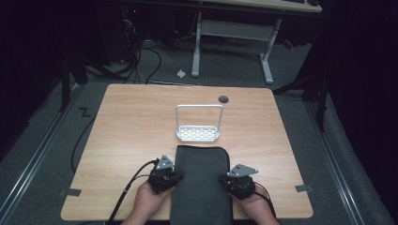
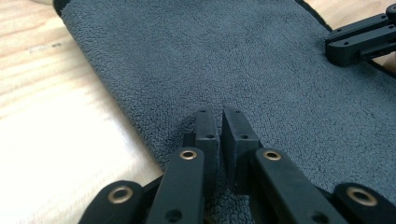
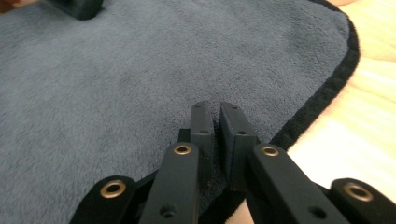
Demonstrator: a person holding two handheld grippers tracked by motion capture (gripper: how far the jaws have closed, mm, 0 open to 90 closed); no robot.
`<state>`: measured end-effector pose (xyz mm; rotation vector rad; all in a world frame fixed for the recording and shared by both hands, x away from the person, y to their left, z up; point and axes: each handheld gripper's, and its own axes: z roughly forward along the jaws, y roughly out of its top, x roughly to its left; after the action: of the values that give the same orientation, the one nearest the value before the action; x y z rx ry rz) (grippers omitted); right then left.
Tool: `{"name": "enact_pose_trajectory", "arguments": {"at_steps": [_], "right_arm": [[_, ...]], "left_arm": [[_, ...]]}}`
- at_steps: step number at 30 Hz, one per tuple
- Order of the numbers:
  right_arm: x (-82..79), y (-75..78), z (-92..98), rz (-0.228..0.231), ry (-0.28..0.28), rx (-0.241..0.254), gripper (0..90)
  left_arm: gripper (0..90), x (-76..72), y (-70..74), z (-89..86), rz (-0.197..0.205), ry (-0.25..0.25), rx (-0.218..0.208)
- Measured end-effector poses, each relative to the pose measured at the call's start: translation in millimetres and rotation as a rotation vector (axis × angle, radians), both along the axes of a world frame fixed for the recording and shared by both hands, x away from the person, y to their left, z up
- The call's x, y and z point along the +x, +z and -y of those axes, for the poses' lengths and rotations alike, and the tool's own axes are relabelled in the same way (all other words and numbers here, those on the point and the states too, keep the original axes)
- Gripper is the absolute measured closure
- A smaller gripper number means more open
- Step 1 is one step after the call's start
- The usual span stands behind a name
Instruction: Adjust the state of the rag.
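Wood-grain tabletop (image 1: pixel 131 126) carries one dark grey terry towel with black piping (image 1: pixel 202 183), folded into a strip at the middle of the near edge, and one white wire-handled rack (image 1: pixel 198 125) just beyond it. Left gripper (image 2: pixel 222 122) and right gripper (image 3: pixel 214 116) rest on the towel's long side edges, jaws parted by a narrow slit, apparently gripping no cloth. Judged step: releasing after a fold; the next move calls for lifting both grippers clear.

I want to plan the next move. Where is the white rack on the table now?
In the high view, the white rack stands near the table's middle, just beyond the far end of the dark grey towel and in front of the round hole.
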<state>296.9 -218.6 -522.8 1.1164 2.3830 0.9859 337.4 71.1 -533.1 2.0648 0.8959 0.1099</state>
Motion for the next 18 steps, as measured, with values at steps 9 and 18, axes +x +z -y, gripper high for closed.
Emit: {"name": "enact_pose_trajectory", "arguments": {"at_steps": [9, 18], "right_arm": [[-5.5, 4.1, 9.0, 0.028, -0.019, 0.076, 61.6], [-2.0, 4.0, 11.8, 0.05, -0.044, 0.098, 54.9]], "left_arm": [[70.3, -9.1, 7.3, -7.2, 0.003, 0.002, -0.047], [51.1, 14.3, 16.5, -16.0, 0.083, 0.103, -0.053]]}}
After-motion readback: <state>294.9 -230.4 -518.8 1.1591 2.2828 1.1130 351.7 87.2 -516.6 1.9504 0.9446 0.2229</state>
